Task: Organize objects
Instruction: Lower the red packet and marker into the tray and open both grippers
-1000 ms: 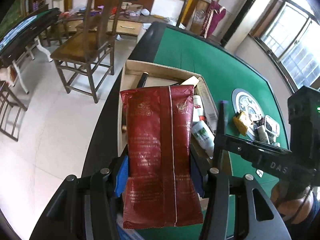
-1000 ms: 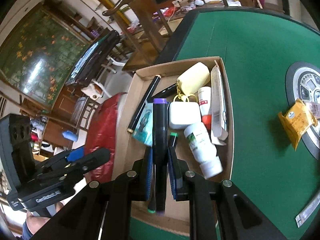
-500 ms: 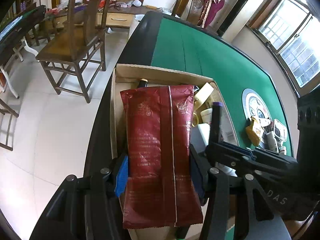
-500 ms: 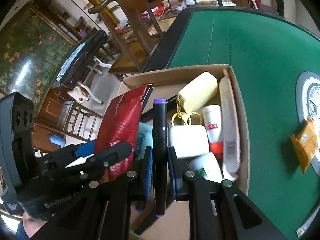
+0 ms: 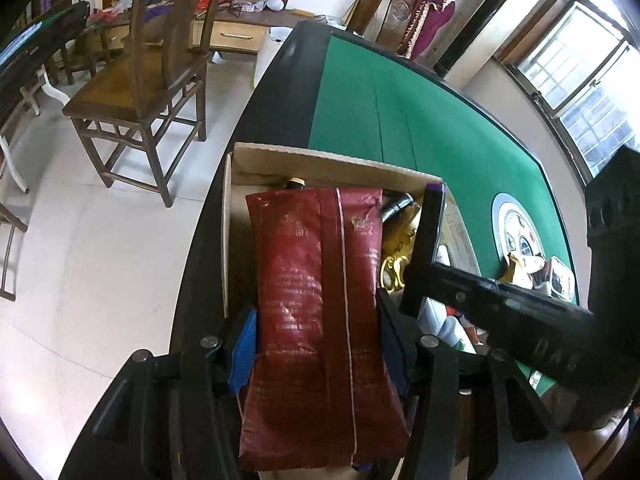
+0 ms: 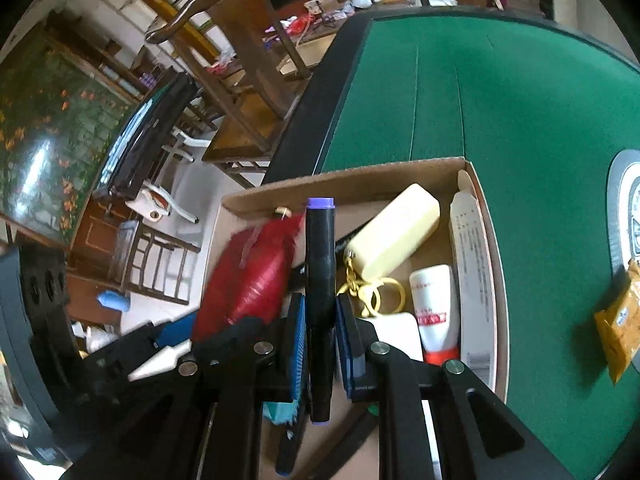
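2 things are held over the open cardboard box (image 6: 420,168): a dark red foil pouch (image 5: 324,320) and a black marker (image 6: 320,280) with purple end caps. The left hand-held gripper (image 5: 316,344) pinches the pouch across its width, blue pads against both long edges; the pouch's long axis runs away from the camera toward the box's far wall, its far sealed end reaching almost to that wall. In the right wrist view the pouch hangs over the left part of the box. The right hand-held gripper (image 6: 320,332) is pressed together on the marker near its middle; the marker's long axis also points to the far wall, one purple cap ahead, the other toward the camera below the pads.

Inside the box, right of the marker, lie a pale yellow block (image 6: 394,236) on a gold keyring (image 6: 372,292), a white tube with a red cap (image 6: 434,312), a white case (image 6: 396,336) and a long flat white pack (image 6: 472,280) along the right wall. A dark pen (image 5: 396,204) lies near the far wall. The box sits at the left edge of the green tabletop (image 6: 520,92); wide bare felt lies beyond and to the right. An orange packet (image 6: 622,320) lies on the felt, well apart from the box. A wooden chair (image 5: 140,92) stands on the floor to the left.
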